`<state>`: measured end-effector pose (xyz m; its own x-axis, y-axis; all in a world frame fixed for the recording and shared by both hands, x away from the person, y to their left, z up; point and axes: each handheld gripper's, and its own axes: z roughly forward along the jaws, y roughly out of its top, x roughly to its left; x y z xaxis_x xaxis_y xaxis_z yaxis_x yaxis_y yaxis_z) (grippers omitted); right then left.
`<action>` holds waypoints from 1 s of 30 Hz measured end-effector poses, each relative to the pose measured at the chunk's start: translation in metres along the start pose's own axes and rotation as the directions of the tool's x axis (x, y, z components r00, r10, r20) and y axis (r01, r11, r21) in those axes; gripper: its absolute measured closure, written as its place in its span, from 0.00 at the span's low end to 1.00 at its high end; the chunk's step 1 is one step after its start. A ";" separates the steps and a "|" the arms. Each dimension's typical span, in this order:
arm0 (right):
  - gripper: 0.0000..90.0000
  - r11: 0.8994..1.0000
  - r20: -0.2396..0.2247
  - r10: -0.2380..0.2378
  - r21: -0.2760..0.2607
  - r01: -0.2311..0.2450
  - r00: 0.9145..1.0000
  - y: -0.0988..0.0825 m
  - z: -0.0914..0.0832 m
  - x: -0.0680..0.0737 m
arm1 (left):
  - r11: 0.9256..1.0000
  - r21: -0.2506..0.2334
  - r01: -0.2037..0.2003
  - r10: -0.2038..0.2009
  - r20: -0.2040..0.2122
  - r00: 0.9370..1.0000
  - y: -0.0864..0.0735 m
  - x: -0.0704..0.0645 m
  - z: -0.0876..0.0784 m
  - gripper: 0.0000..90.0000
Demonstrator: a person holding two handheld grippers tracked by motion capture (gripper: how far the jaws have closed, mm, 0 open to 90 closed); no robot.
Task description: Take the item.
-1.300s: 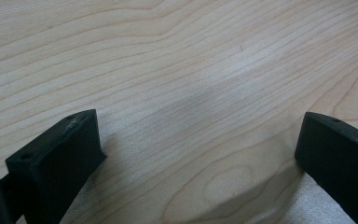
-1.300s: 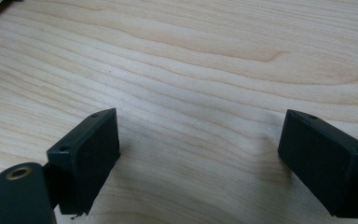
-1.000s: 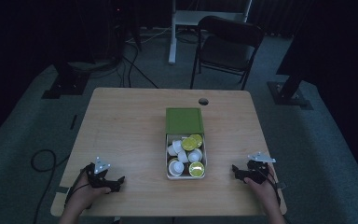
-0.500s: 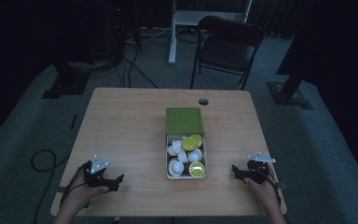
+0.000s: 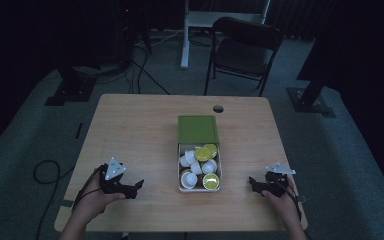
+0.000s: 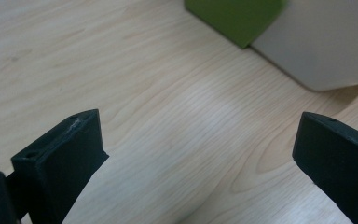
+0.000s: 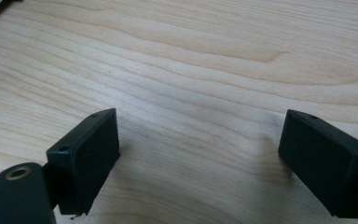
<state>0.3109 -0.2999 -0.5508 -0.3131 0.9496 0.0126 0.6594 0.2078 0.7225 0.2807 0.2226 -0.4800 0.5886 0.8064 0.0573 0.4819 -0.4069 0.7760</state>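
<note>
The tin [image 5: 199,189] sits in the middle of the table [image 5: 140,130], its pale tray crowded with small capsules [image 5: 200,167], some white and some yellow-green, and its green lid [image 5: 197,130] lies flat just behind the tray, touching it. Nothing looks taken out of the tin, so judge the work as barely begun: every capsule remains to be handled, and no capsule lies on the wood beside the tin.

Your left tongs [image 5: 136,185] rest on the table to the left of the tin, well apart from it, spread wide with nothing between them. In the left gripper view the tin's smooth grey wall [image 6: 321,46] and a corner of the matte green lid [image 6: 235,18] sit ahead (both out of reach as things stand). Your right tongs [image 5: 253,182] lie to the right of the tin, nearer to it, likewise spread and empty over bare wood [image 7: 205,60].

The capsules look like little rounded cups with flat foil-like tops; the tin has rounded corners and thin walls; the table is light wood with a long wavy grain.
</note>
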 end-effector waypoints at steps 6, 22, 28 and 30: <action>0.13 1.000 0.000 0.000 0.001 0.000 1.000 0.000 0.000 0.000 | 1.000 -0.022 -0.022 0.023 0.027 0.999 0.015 -0.008 0.002 0.03; 0.13 1.000 0.000 0.000 0.000 0.000 1.000 0.000 0.000 0.000 | 0.994 -0.090 -0.059 0.069 0.110 0.991 0.052 -0.029 0.011 0.03; 0.13 1.000 0.000 0.000 0.000 0.000 1.000 0.000 0.000 0.000 | 0.990 -0.110 -0.087 0.101 0.127 0.987 0.065 -0.039 0.013 0.11; 0.13 1.000 0.000 0.000 0.000 0.000 1.000 0.000 0.000 0.000 | 0.989 -0.118 -0.088 0.104 0.140 0.985 0.068 -0.043 0.014 0.11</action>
<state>0.3109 -0.2999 -0.5508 -0.3136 0.9495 0.0125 0.6592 0.2082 0.7225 0.2975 0.1543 -0.4390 0.7206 0.6916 0.0496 0.3484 -0.4230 0.8365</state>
